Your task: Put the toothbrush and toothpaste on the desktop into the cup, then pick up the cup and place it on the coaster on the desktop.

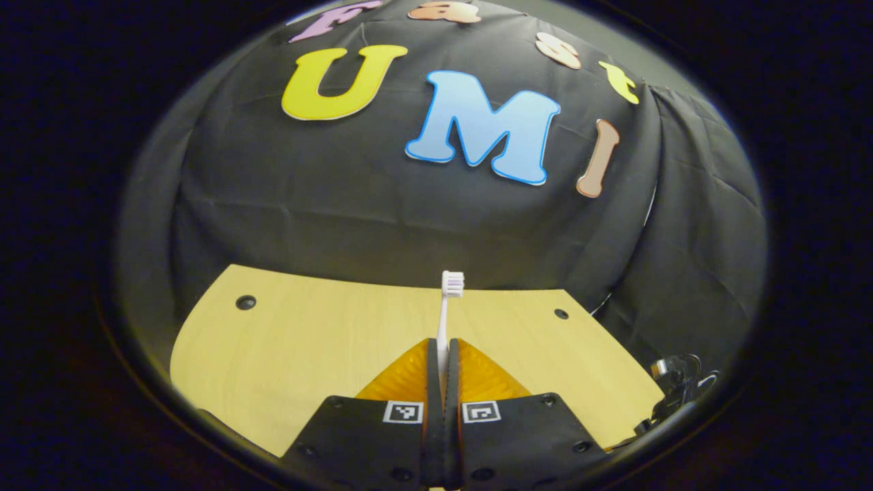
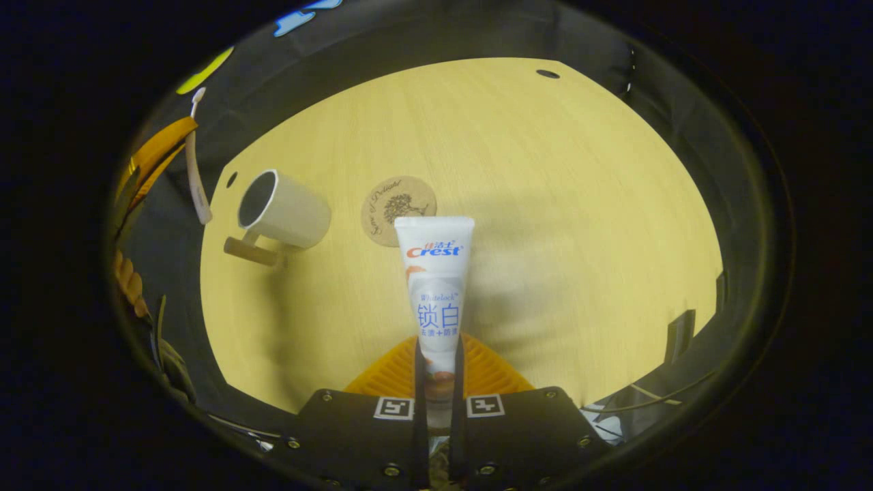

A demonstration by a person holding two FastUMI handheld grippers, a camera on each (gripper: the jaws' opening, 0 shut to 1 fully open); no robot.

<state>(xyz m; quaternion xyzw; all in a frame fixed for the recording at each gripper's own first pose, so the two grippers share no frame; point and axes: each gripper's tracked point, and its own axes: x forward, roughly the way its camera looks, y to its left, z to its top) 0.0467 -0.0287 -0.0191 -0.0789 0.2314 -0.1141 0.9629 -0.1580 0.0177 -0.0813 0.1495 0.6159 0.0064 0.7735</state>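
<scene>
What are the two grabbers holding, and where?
The left tool pinches the toothbrush on its handle. The right tool pinches the toothpaste near its cap end.

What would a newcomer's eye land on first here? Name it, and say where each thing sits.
First, the toothpaste tube, clamped upright in the right hand-held gripper above the desktop. Next, the toothbrush, bristles up, pinched in the left hand-held gripper. Behind the tube, the coaster lies flat, with the white cup to its left.
</scene>
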